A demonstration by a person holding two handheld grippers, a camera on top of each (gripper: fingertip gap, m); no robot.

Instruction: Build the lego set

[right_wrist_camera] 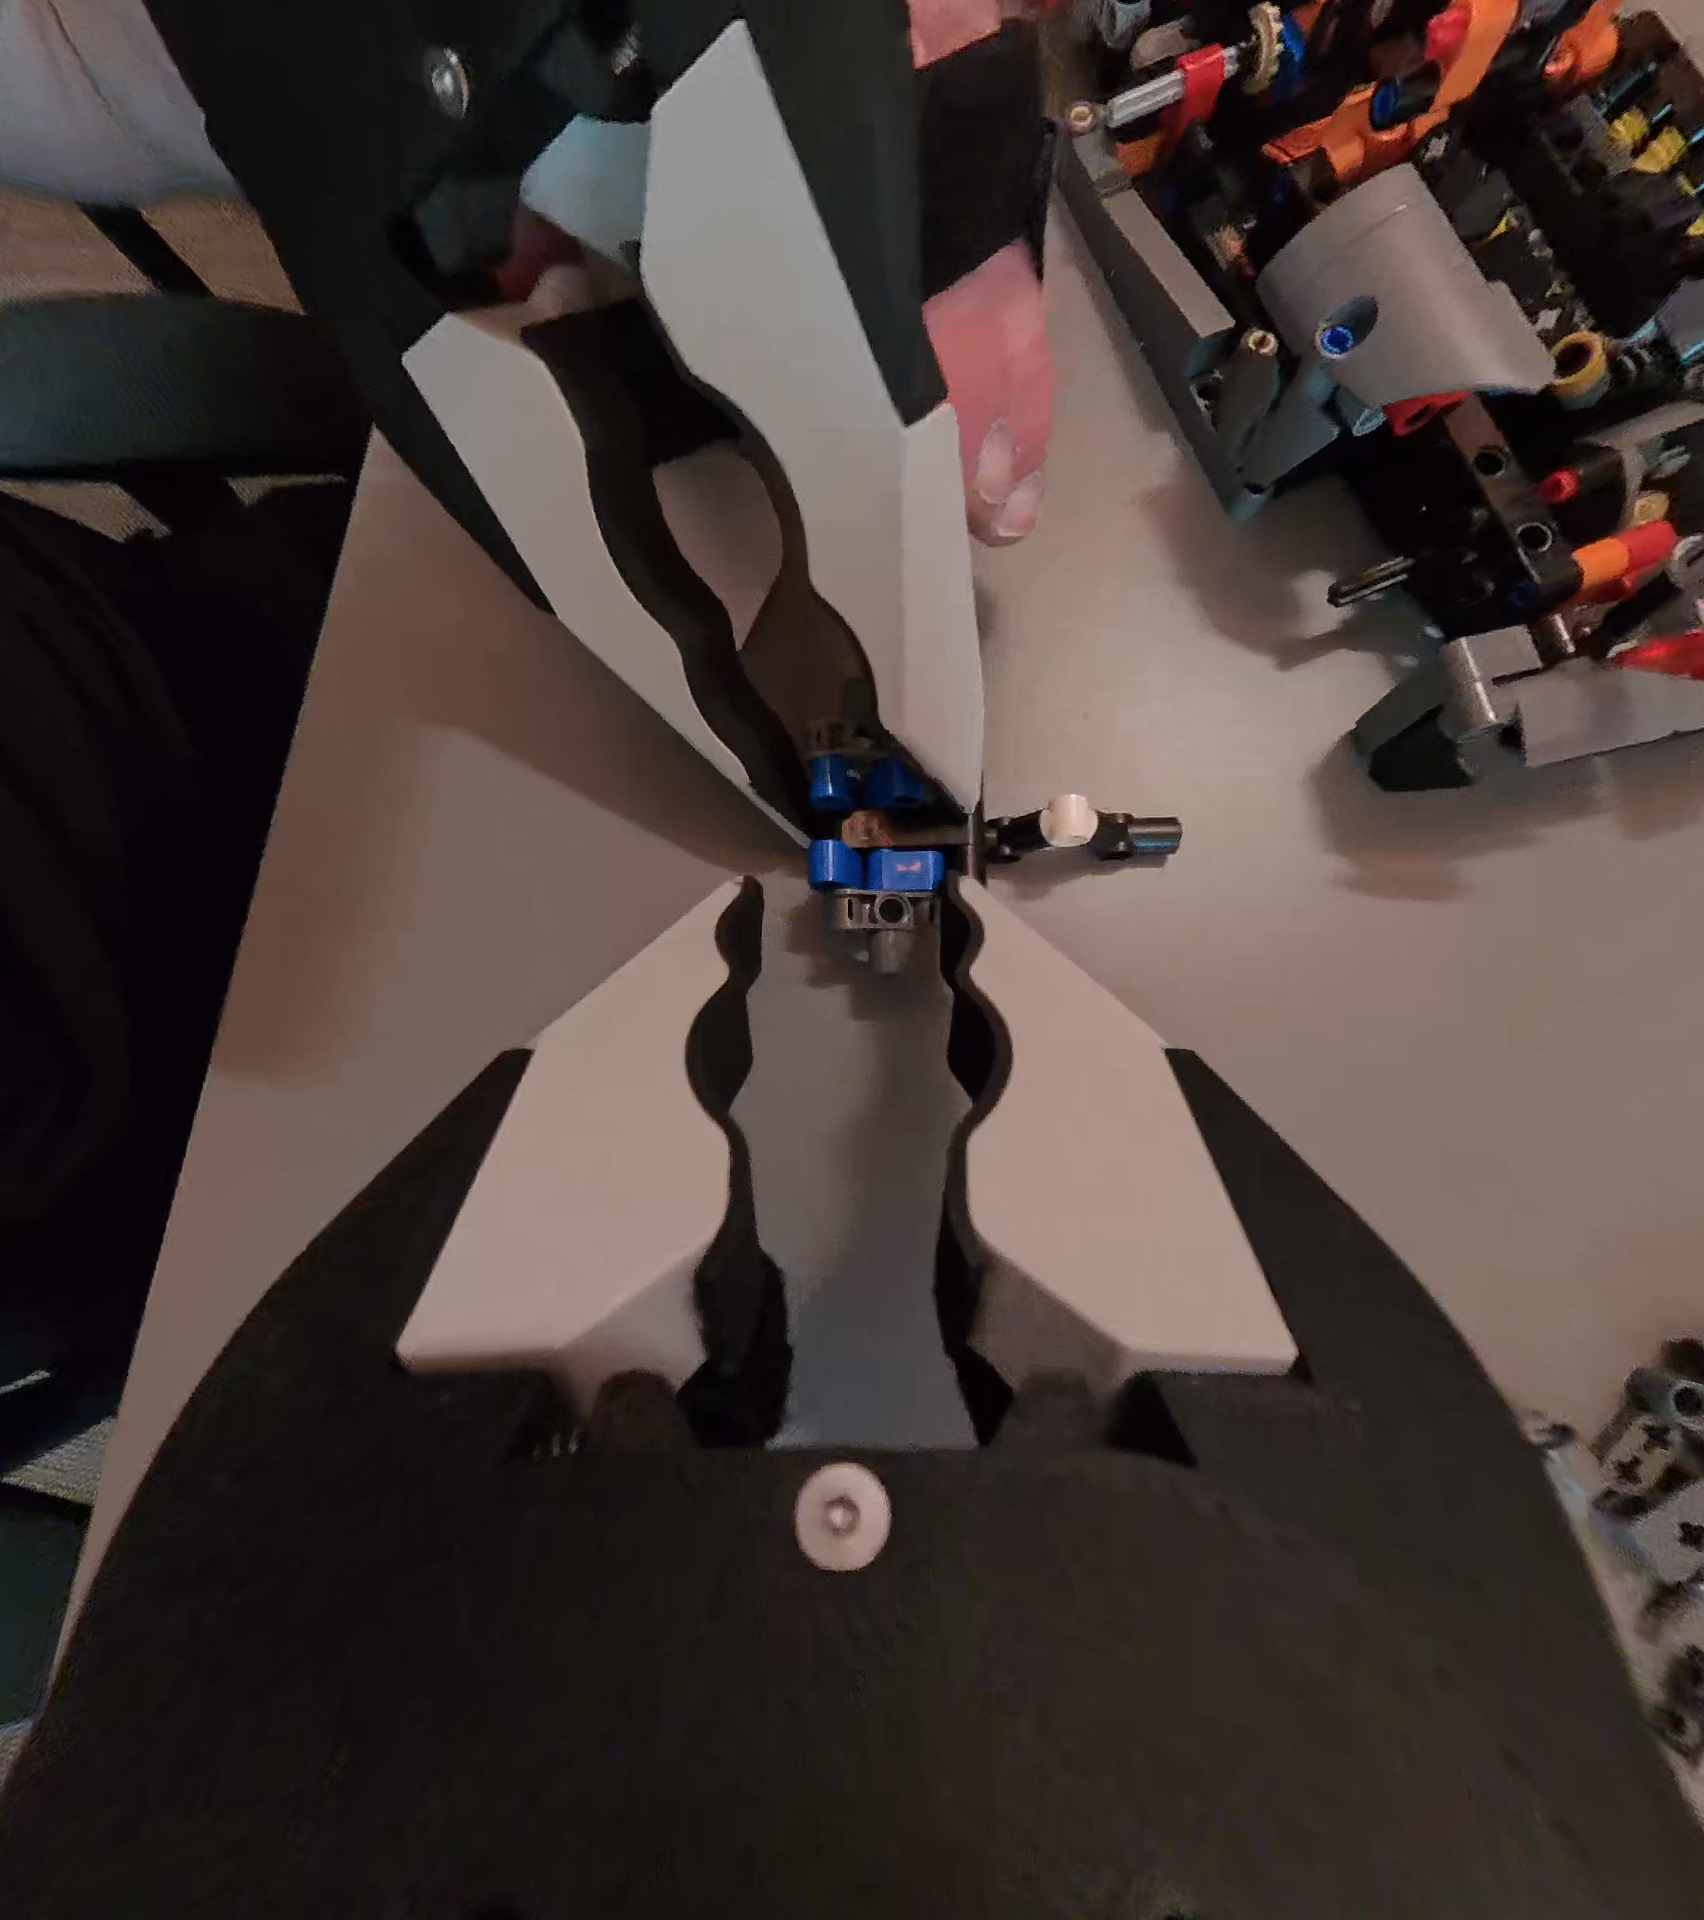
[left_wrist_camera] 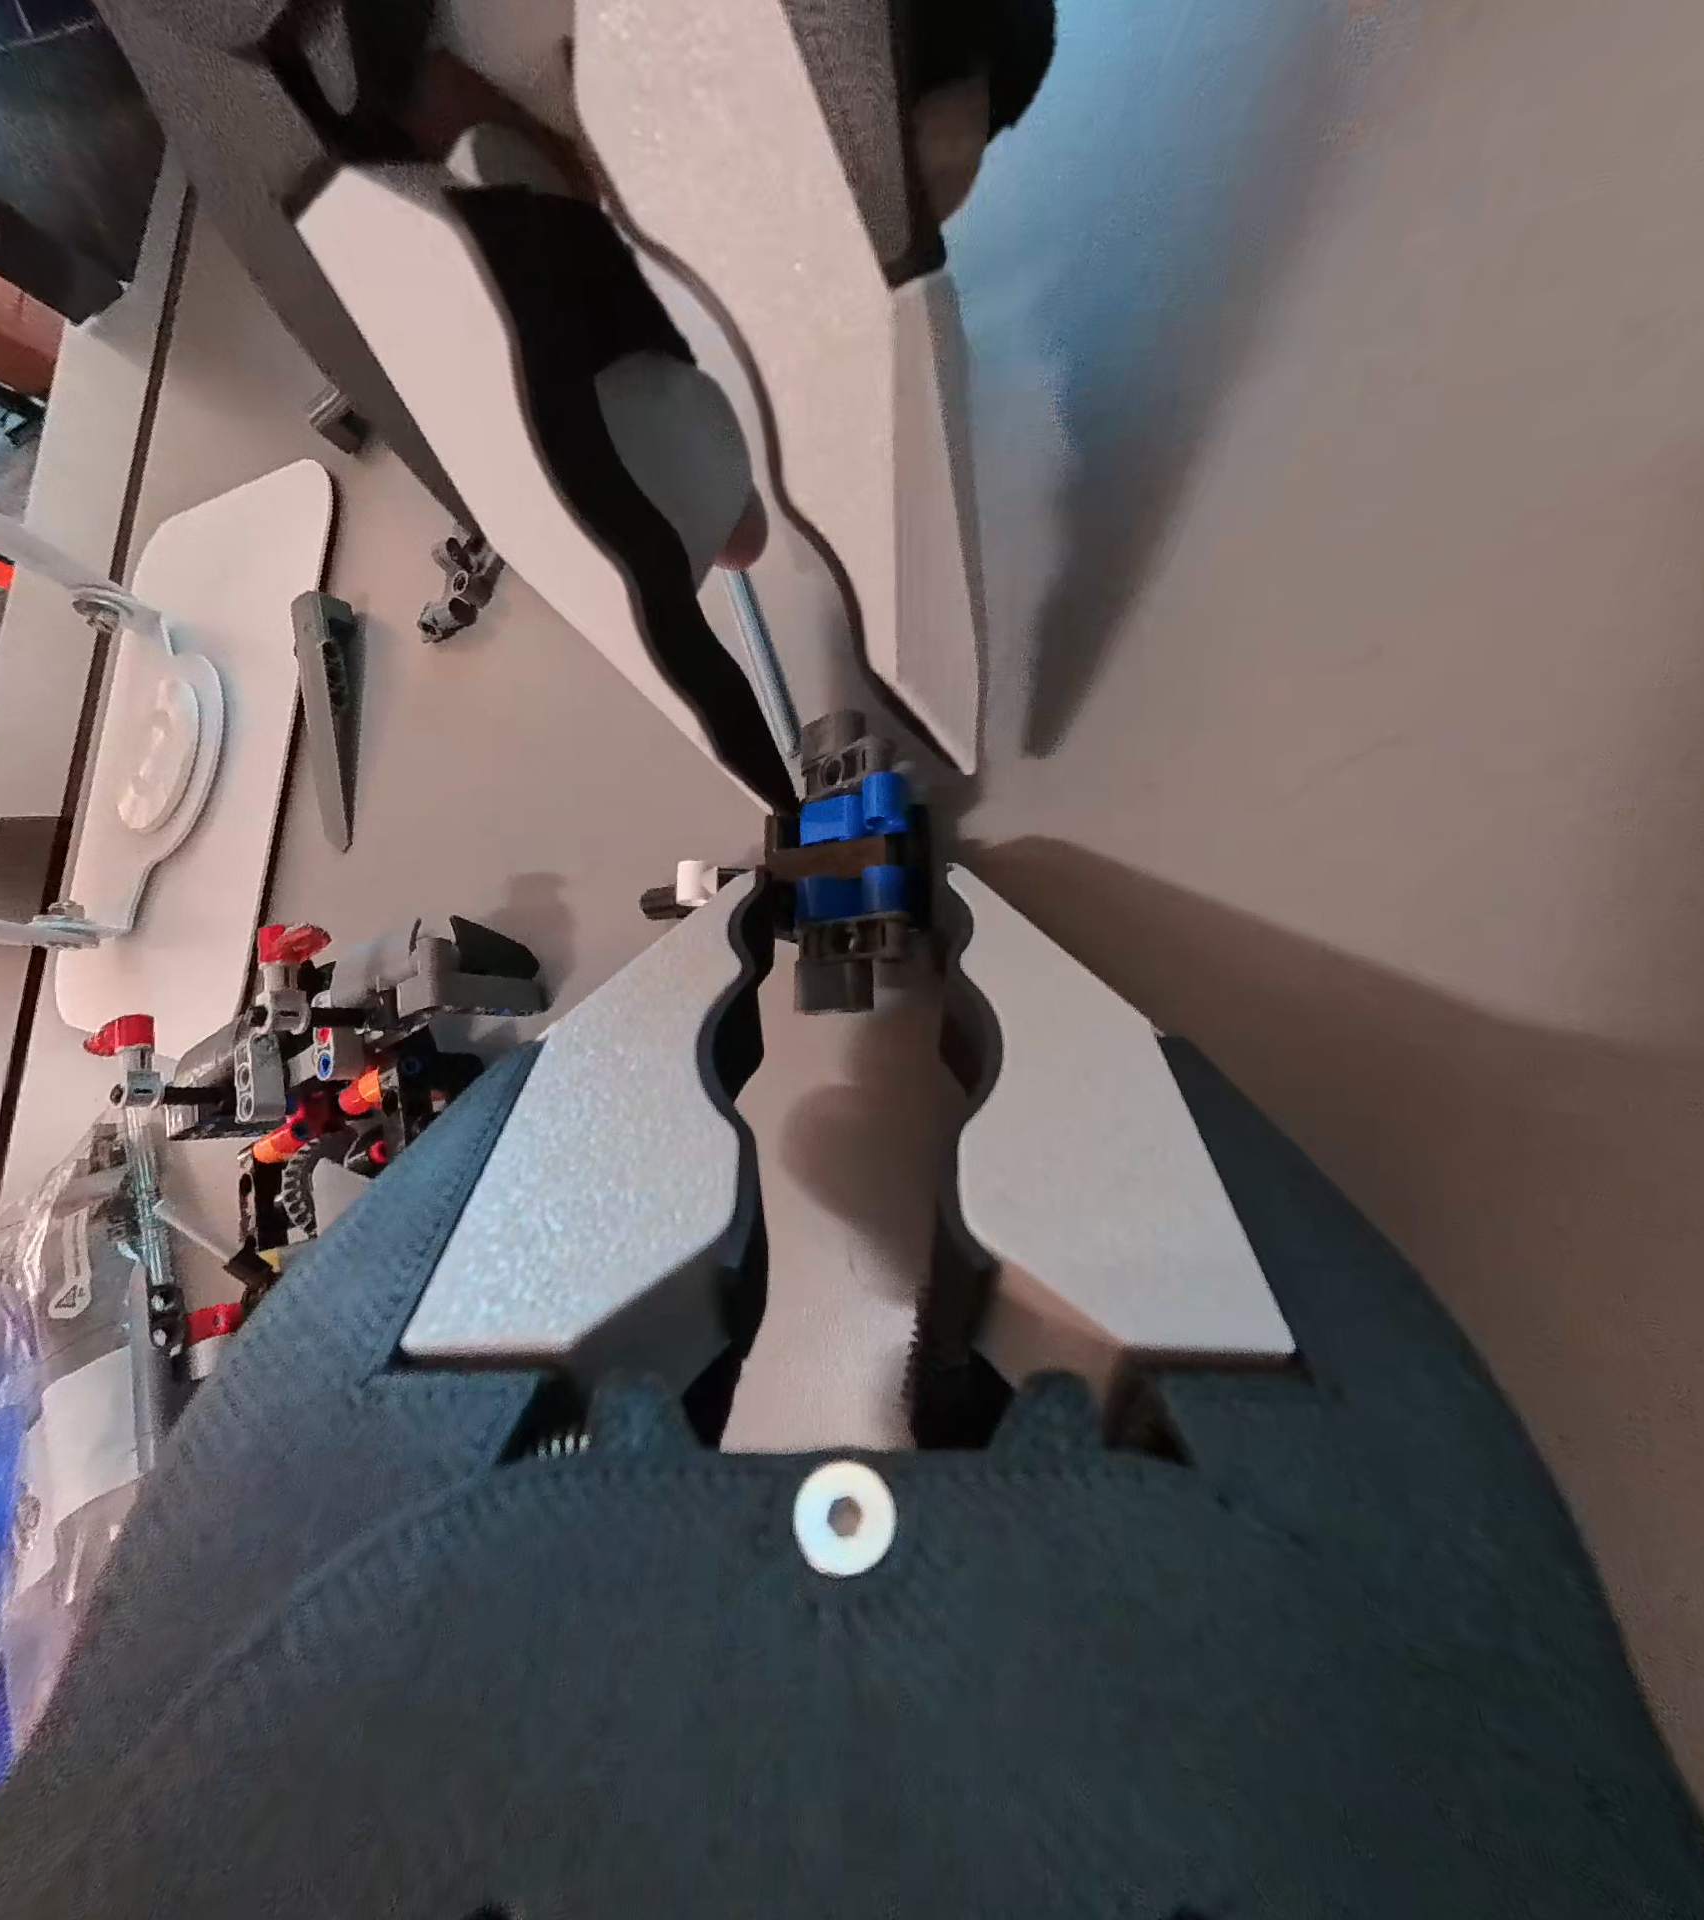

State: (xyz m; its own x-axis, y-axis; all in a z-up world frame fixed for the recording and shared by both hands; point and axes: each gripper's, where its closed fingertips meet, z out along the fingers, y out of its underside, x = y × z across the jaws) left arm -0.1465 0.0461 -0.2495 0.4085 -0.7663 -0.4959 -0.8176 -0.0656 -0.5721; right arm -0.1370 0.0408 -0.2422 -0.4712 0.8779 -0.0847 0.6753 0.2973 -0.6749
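Item: left gripper (left_wrist_camera: 853,883), grey fingers on black body, tips closed on the small blue-and-dark-grey lego sub-assembly (left_wrist_camera: 848,878), held above the pale table (left_wrist_camera: 1450,727).
Item: right gripper (right_wrist_camera: 853,883), same build, meeting it tip to tip, closed on the sub-assembly's opposite end.
Item: black axle with white bush (right_wrist_camera: 1076,826), projecting sideways from the sub-assembly.
Item: loose grey connector pieces (right_wrist_camera: 1679,1475), on the table near the right gripper.
Item: large multicoloured partly built lego model (right_wrist_camera: 1513,343), farther off.
Handling, judged: keep both grips square, press along the pin axis, avoid twisting; check that the halves seat fully before either gripper lets go.
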